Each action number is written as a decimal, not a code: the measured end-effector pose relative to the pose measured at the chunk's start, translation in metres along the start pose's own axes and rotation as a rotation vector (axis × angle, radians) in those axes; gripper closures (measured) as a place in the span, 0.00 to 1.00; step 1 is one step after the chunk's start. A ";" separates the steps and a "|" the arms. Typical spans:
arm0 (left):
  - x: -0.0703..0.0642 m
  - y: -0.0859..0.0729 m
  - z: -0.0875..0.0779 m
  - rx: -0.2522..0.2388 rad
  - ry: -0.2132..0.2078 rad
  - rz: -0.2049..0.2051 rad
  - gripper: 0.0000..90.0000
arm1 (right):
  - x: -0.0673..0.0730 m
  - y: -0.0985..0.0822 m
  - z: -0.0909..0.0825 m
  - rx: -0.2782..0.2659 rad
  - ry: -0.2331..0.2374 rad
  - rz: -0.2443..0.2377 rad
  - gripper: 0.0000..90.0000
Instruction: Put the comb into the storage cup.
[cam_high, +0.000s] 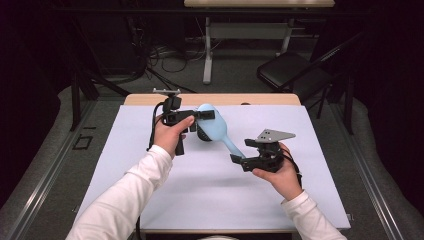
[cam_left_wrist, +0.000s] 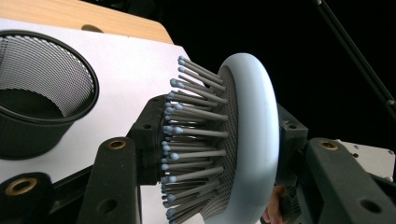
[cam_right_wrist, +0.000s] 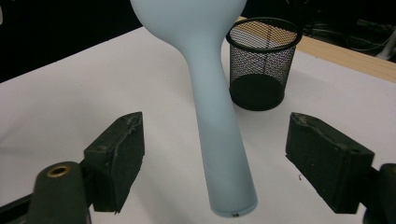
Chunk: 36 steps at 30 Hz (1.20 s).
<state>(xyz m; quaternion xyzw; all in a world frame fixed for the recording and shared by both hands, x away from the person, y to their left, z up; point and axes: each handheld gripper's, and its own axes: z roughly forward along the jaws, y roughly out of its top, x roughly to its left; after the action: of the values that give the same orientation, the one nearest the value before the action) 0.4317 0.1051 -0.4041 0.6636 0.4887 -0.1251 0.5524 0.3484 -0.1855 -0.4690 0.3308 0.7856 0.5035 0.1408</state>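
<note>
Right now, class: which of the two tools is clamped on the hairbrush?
The left tool: its jaws pinch the hairbrush head. The right tool stands open around the handle, touching nothing.

Left hand-held gripper (cam_high: 202, 115) clamped tight, right hand-held gripper (cam_high: 239, 159) jaws spread, apparently gripping nothing.

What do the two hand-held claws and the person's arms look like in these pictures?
Both arms wear long white sleeves. The left claw is matte black with a pistol-style handle and a black cable trailing down. The right claw is also black and carries a grey three-cornered plate on top. In the gripper views, the blocky black fingers show brass-coloured ringed holes.
</note>
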 end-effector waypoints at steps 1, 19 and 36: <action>-0.001 0.001 -0.001 -0.002 0.003 0.001 0.55 | 0.000 0.000 0.000 0.004 0.000 0.004 0.20; -0.010 0.014 -0.010 -0.046 0.036 0.022 0.55 | -0.002 -0.001 0.001 0.030 -0.022 0.036 0.00; -0.017 0.023 -0.016 -0.060 0.073 0.053 0.55 | -0.005 -0.001 0.002 0.021 -0.074 0.053 0.00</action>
<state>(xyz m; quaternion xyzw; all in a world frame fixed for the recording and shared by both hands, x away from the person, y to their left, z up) 0.4356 0.1120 -0.3717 0.6638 0.4942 -0.0713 0.5568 0.3528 -0.1881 -0.4713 0.3714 0.7762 0.4861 0.1527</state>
